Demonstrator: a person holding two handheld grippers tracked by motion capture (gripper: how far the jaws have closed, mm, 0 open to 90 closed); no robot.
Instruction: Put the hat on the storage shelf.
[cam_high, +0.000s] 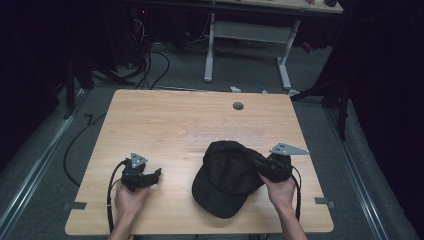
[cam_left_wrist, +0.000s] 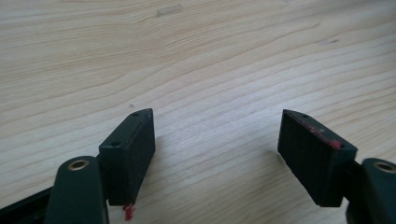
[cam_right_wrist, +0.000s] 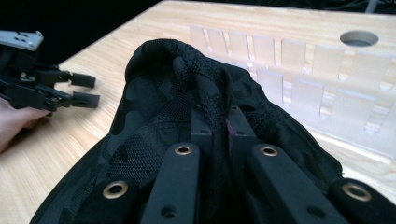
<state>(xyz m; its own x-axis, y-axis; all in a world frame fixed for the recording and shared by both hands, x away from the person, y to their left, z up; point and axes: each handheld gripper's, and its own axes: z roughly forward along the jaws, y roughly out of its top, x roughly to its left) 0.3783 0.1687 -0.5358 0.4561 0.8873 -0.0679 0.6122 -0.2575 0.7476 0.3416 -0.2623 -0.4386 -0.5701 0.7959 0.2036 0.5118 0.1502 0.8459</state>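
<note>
Resting near the left edge of the worktop (cam_high: 150, 120), the left claw (cam_high: 150, 176) has its jaws spread wide with bare wood between them. To its right, at the near middle, lies the black cap (cam_high: 225, 175), its brim toward the near edge. The right claw (cam_right_wrist: 219, 126) is pressed together on a fold of the cap's fabric, seemingly at the crown's right side.

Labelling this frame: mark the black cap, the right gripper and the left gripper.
black cap (cam_high: 225, 170): high view, on its crown.
right gripper (cam_right_wrist: 219, 122): right gripper view, between the tips shut on cap fabric.
left gripper (cam_left_wrist: 217, 135): left gripper view, midway between its open tips.
</note>
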